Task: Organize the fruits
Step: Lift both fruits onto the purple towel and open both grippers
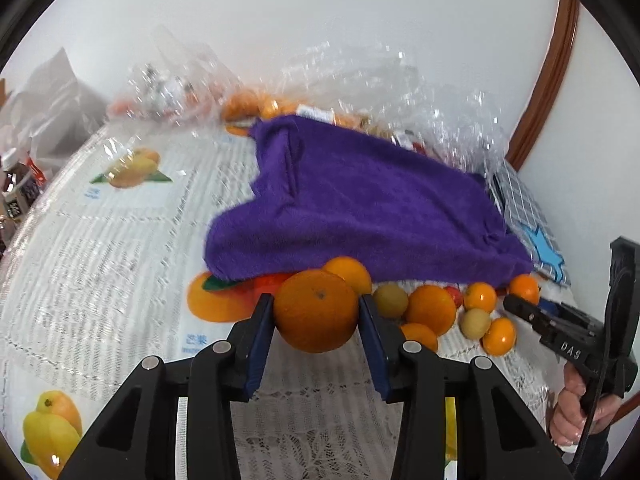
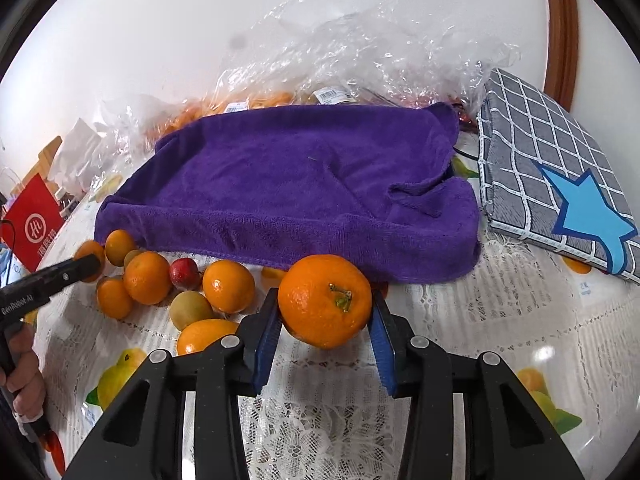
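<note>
Both hand-held grippers are mid-pickup: the left hand-held gripper (image 1: 316,312) clamps one orange (image 1: 316,311), the right hand-held gripper (image 2: 325,308) clamps another orange (image 2: 325,301), each just off the tabletop (image 2: 500,320). I judge each needs carrying to the purple towel (image 2: 288,184) at twelve o'clock. About nine loose fruits (image 2: 148,278) wait at nine o'clock.

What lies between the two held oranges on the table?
In the right wrist view, a loose cluster of fruit sits between them: several small oranges, a greenish fruit and a small red one, just in front of the purple towel.
</note>
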